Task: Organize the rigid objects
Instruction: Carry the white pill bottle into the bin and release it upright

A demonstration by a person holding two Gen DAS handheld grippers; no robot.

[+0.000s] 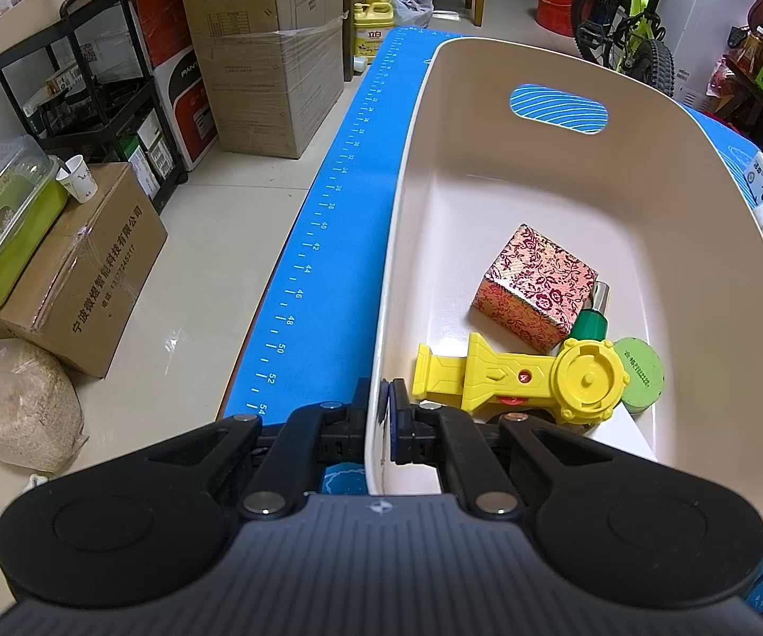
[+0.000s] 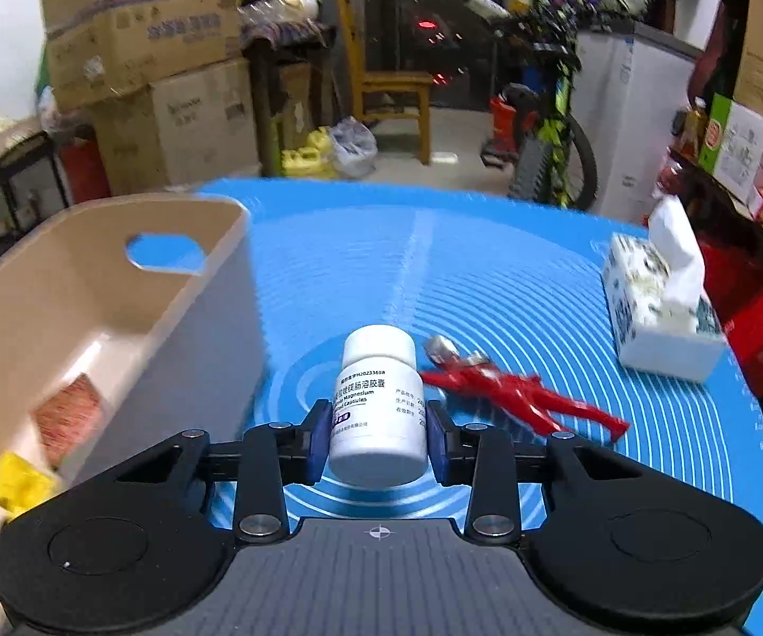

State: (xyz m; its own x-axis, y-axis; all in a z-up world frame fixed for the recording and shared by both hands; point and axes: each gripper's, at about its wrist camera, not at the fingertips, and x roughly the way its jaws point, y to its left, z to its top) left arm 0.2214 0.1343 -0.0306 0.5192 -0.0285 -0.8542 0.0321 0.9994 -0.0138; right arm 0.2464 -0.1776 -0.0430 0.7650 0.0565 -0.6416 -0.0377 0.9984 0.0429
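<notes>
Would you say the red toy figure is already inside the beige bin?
No, the red toy figure lies on the blue mat, outside the beige bin.

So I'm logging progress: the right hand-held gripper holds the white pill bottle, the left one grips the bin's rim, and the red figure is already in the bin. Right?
Not quite. The right wrist view shows the red figure lying on the blue mat, outside the bin. The right hand-held gripper does hold the white pill bottle, and the left hand-held gripper grips the rim.
</notes>
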